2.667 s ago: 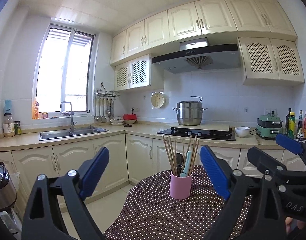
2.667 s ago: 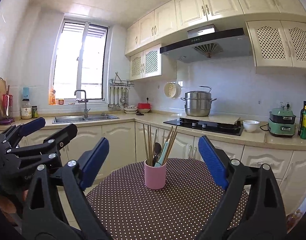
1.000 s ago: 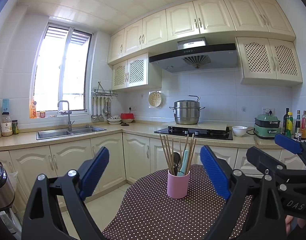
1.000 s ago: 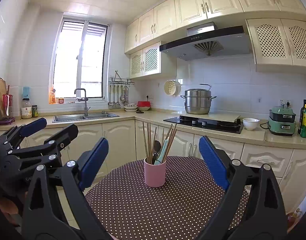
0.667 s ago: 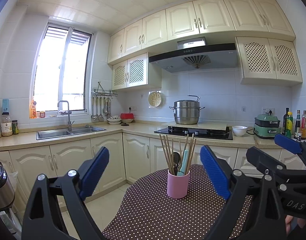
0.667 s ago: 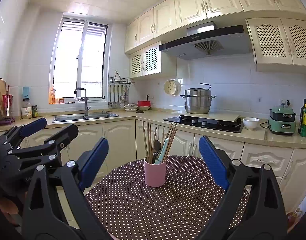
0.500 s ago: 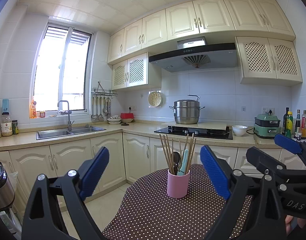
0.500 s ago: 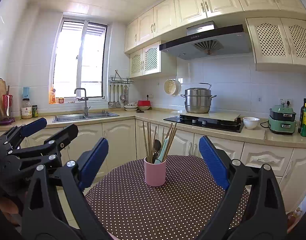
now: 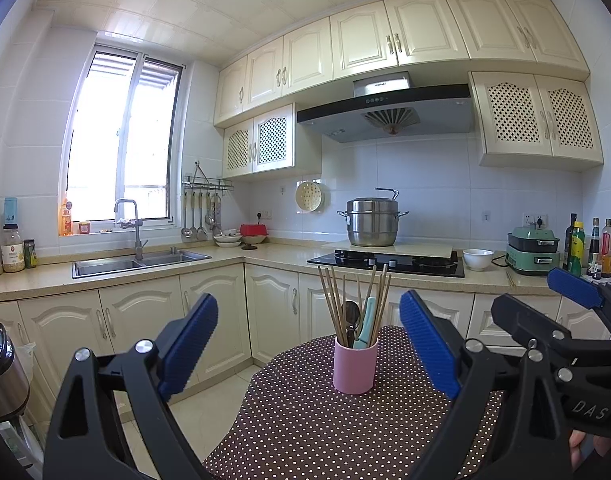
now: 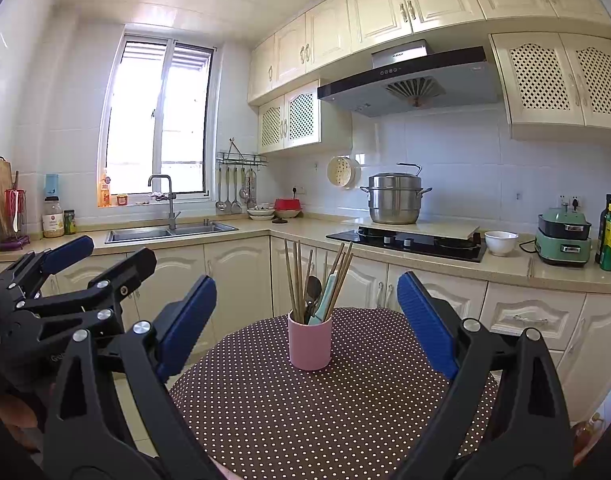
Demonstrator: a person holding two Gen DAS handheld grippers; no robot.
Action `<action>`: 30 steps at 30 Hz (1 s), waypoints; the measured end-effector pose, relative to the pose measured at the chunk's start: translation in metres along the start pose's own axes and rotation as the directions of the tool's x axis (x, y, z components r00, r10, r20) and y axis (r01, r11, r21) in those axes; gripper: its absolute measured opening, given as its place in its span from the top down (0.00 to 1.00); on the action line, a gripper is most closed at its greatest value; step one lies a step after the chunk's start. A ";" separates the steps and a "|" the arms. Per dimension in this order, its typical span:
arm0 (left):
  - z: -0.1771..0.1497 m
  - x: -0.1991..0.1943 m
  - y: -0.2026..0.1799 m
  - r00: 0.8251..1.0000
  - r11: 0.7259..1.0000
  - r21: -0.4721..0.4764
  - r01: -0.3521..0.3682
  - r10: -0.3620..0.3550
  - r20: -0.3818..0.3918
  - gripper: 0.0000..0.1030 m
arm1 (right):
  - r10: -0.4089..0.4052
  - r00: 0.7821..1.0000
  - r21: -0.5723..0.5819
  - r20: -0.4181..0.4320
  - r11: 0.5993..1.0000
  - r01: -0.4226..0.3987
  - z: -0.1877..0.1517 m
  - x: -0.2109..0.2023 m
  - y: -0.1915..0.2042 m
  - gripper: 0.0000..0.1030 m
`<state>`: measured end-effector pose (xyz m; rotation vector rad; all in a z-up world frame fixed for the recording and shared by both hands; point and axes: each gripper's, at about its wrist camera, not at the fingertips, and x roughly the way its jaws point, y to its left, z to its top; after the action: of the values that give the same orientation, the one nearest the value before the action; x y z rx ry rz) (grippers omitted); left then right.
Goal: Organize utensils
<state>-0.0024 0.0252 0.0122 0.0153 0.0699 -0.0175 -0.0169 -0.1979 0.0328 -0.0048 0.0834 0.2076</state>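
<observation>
Kitchen: cream cabinets (image 9: pixel 397 36) run above and below an L-shaped counter (image 10: pixel 425 258), with a window (image 9: pixel 121 172) over a steel sink (image 9: pixel 141 262).
Range hood: a dark hood (image 10: pixel 409 84) hangs above a black cooktop (image 10: pixel 409 242); a steel stockpot (image 10: pixel 395 200) sits behind it.
Table: a round table under a brown cloth with white dots (image 10: pixel 329 408) fills the foreground.
Left gripper: the left gripper (image 9: pixel 305 344) hovers over the table's left edge, blue pads spread wide, grasping nothing; it also shows in the right wrist view (image 10: pixel 91 262), likewise parted.
Right gripper: the right gripper (image 10: pixel 305 320) hangs above the table, fingers spread wide and empty; the left wrist view catches it at far right (image 9: pixel 545 300).
Pink cup: the pink cup (image 10: pixel 309 344) stands upright near the table's far edge, apart from both grippers.
Utensils: wooden chopsticks (image 10: pixel 295 280), a dark spoon (image 10: pixel 312 288) and a pale teal handle (image 10: pixel 325 300) lean upright inside the cup.
Small bowl: a white bowl (image 10: pixel 501 242) rests beside the cooktop, next to a green appliance (image 10: pixel 563 230).
</observation>
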 end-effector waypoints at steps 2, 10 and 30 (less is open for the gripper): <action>0.000 0.000 0.000 1.000 1.000 0.000 0.000 0.000 -0.001 0.12 | 0.000 1.000 0.001 -0.001 1.000 0.000 -0.001 0.000 0.000 0.12; -0.002 0.000 0.001 1.000 1.000 0.000 0.002 -0.002 -0.004 0.12 | 0.002 1.000 0.007 -0.008 1.000 -0.002 -0.002 0.001 -0.002 0.12; -0.007 0.001 0.003 1.000 1.000 0.003 0.003 -0.003 -0.011 0.12 | 0.003 1.000 0.013 -0.016 1.000 -0.003 -0.005 0.002 -0.003 0.12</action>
<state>-0.0017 0.0279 0.0047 0.0186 0.0804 -0.0203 -0.0144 -0.2005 0.0273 0.0066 0.1002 0.2102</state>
